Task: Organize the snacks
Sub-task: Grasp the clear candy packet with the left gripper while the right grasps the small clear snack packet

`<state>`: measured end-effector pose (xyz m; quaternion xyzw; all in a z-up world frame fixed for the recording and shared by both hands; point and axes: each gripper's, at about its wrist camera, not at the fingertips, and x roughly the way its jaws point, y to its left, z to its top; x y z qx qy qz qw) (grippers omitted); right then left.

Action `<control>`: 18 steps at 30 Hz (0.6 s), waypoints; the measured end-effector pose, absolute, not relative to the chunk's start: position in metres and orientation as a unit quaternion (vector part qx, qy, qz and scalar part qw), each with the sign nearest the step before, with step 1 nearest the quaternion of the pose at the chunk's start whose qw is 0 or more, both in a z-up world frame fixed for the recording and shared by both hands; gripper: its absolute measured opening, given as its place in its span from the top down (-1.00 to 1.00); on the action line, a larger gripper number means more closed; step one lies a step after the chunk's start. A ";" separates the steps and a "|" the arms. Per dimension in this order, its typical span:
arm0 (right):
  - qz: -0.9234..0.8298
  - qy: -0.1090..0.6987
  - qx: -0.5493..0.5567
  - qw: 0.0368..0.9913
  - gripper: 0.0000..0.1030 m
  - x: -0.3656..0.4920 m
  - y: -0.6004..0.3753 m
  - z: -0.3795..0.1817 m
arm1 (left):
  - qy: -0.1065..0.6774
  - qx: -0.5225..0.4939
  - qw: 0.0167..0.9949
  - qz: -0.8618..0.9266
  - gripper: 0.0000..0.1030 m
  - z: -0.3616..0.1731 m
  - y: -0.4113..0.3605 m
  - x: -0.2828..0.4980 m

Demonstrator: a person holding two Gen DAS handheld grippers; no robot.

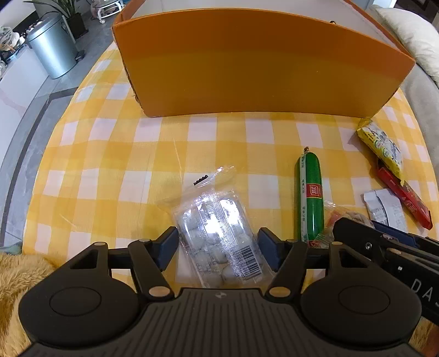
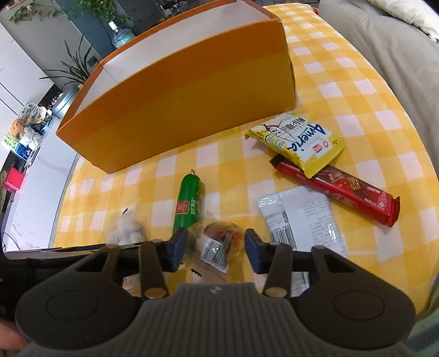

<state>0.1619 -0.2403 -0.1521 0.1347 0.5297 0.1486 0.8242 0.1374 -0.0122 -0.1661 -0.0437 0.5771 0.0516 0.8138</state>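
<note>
On the far left of the room stands a shiny metal bin (image 1: 52, 45) on a grey floor, with a green plant (image 1: 64, 8) behind it. In the right wrist view, a water bottle (image 2: 122, 35) sits by more plants.

The table wears a yellow and white checked cloth (image 1: 115, 153). A fluffy yellow blanket (image 1: 16, 274) pokes in at the near left corner. At the back of the cloth stands a big orange box (image 1: 263, 66), open on top and white inside.

The left gripper (image 1: 218, 248) points down at a clear packet (image 1: 219, 228) of white sweets lying flat on the cloth. Its blue fingers (image 1: 167, 248) sit on each side of the packet, not squeezing it.

Next comes a green sausage (image 1: 310, 197), lying just beside the clear packet.

The right gripper (image 2: 216, 251) is over a small see-through wrapper (image 2: 219, 241) with something red and orange inside. Its fingers (image 2: 252, 254) stand apart on both sides, loose, not pinching.

Further right lie a white packet (image 2: 301, 219), a long red bar (image 2: 345, 192), and a yellow bag (image 2: 296, 142) resting on the bar's end. A grey sofa (image 2: 384, 55) with a cream cushion (image 1: 408, 30) sits past the table's right edge.
</note>
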 end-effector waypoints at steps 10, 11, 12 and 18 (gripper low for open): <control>0.155 0.513 0.115 0.836 0.40 0.154 -0.237 -0.141 | 0.559 -0.063 0.826 0.028 -0.34 -0.156 -0.004 0.128; 0.154 0.511 0.115 0.838 0.40 0.153 -0.238 -0.140 | 0.554 -0.066 0.830 0.026 -0.34 -0.153 -0.003 0.127; 0.153 0.510 0.114 0.839 0.40 0.152 -0.238 -0.139 | 0.551 -0.069 0.831 0.025 -0.34 -0.150 -0.003 0.125; 0.146 0.497 0.105 0.849 0.40 0.147 -0.240 -0.129 | 0.528 -0.083 0.845 0.010 -0.33 -0.131 -0.003 0.119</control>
